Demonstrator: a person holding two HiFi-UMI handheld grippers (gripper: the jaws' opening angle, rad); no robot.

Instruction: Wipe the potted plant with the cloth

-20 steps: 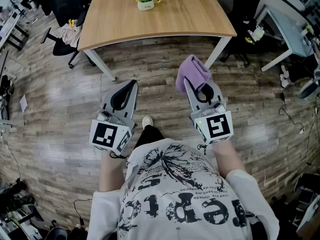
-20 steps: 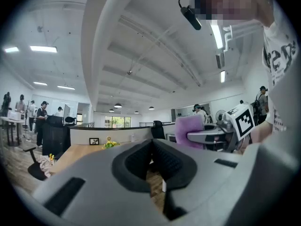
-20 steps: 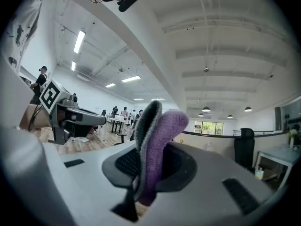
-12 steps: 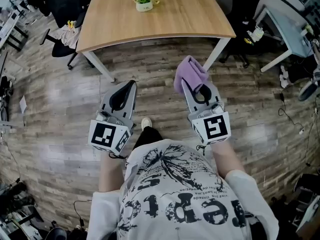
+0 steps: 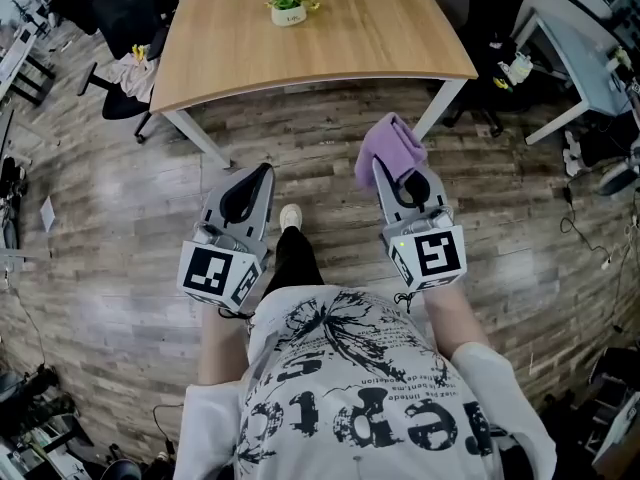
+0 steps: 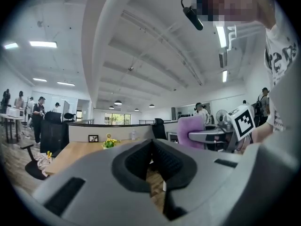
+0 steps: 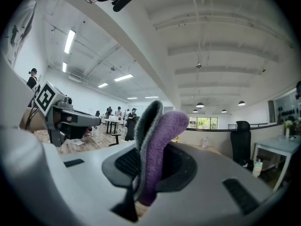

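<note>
White T-shirt (image 5: 360, 388) with black print at the bottom of the head view, forearms out on either side. Left hand-held gripper (image 5: 264, 170) is level over the floor, jaws fully together with nothing between them, marker cube (image 5: 215, 272) at its rear. Right hand-held gripper (image 5: 384, 168) is level too, beside the left one but apart from it, jaws clamped on the purple cloth (image 5: 389, 146). Right gripper view shows the cloth folded, grey edge against purple face, standing up out of the pads. One light shoe (image 5: 290, 216) on the grey-brown plank floor (image 5: 120, 198), between the two grippers. Beyond them is the wooden worktop (image 5: 330, 38) on white legs, well ahead of both grippers. Potted plant (image 5: 290, 0), yellow flowers in a small white pot, stands upright near the worktop's far edge, well apart from the cloth. Black office chair (image 5: 118, 100) off the worktop's left side, more desks (image 5: 585, 53) at right, people (image 6: 36, 114) standing far back in the room
</note>
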